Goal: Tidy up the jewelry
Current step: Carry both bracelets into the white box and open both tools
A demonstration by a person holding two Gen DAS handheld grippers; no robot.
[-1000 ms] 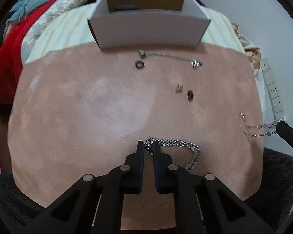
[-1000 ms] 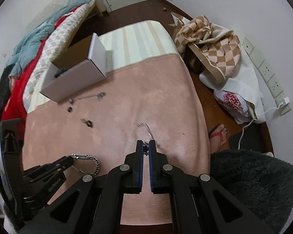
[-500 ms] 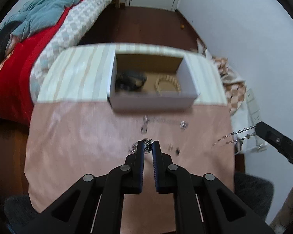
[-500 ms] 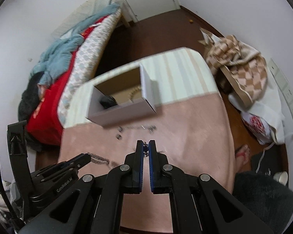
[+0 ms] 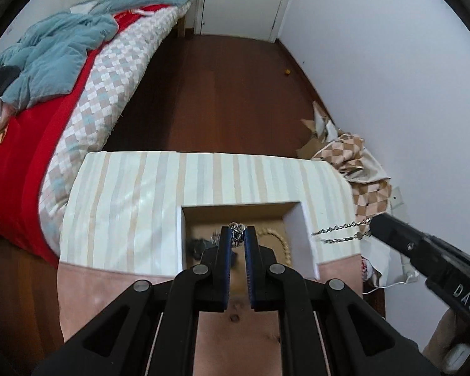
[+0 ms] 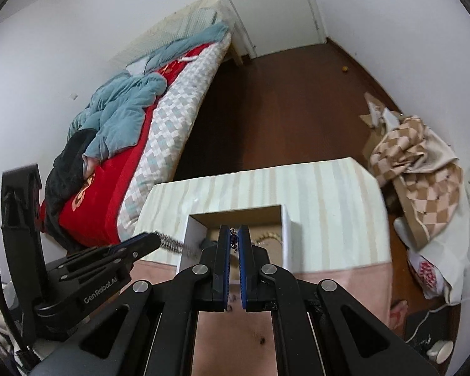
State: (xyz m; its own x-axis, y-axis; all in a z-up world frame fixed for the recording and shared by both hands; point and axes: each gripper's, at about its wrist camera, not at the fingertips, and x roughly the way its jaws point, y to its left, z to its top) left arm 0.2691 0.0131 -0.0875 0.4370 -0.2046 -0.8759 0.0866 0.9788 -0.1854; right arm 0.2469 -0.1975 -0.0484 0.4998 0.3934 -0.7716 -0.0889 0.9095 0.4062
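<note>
An open white box [image 5: 307,235] sits on the table; it also shows in the right wrist view [image 6: 287,238]. Inside lie a beaded bracelet [image 5: 279,238] and a dark item [image 5: 197,246]. My left gripper [image 5: 237,235] is shut on the thick silver chain [image 5: 237,230] and holds it above the box. My right gripper [image 6: 234,235] is shut on a thin silver chain [image 6: 234,239], also above the box. In the left wrist view the thin chain [image 5: 341,230] hangs from the right gripper's tip at the box's right wall. In the right wrist view the thick chain [image 6: 172,242] hangs at the box's left wall.
The table has a striped cloth [image 5: 125,200] at the far end and a pink cloth [image 5: 109,285] near me. A bed with a red cover [image 5: 31,144] stands left. A checked bag [image 6: 420,172] lies on the floor at right. Small dark pieces [image 6: 261,340] lie on the pink cloth.
Both grippers lifted their chains off the pink cloth and moved forward to above the open box.
</note>
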